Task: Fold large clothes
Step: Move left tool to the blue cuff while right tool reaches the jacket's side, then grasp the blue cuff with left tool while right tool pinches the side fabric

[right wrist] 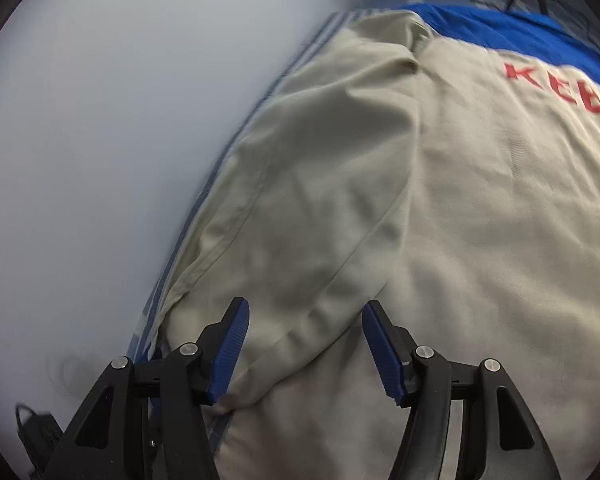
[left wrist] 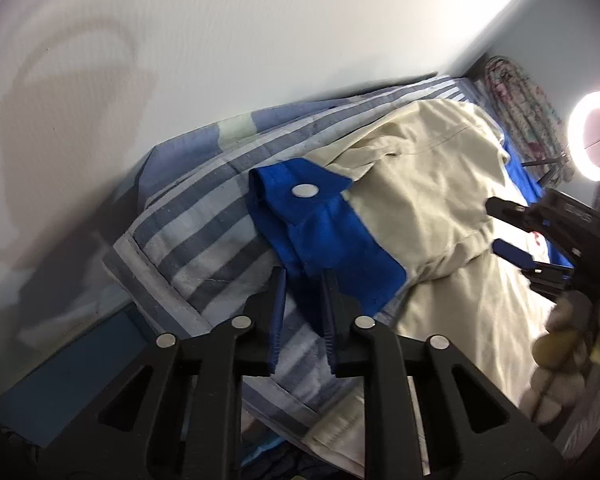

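Where a pale wall [left wrist: 220, 40] meets the striped bedding [left wrist: 188, 248], a beige and blue jacket [left wrist: 440, 200] lies spread, a ring light [left wrist: 592, 140] beside. Left gripper [left wrist: 303, 276] clamps its blue cuff [left wrist: 324, 224]; right gripper [right wrist: 305, 312] gapes apart above it.

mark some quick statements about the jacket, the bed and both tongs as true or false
1. The jacket is beige with blue trim. True.
2. The blue cuff carries a white snap button. True.
3. The right tongs are clamped shut on the fabric. False: they stand open over a beige fold.
4. The jacket lies on a bare wooden floor. False: it lies on a striped bedsheet.
5. Red letters are printed on the jacket. True.
6. The left tongs point at a green towel. False: they point at the blue cuff.
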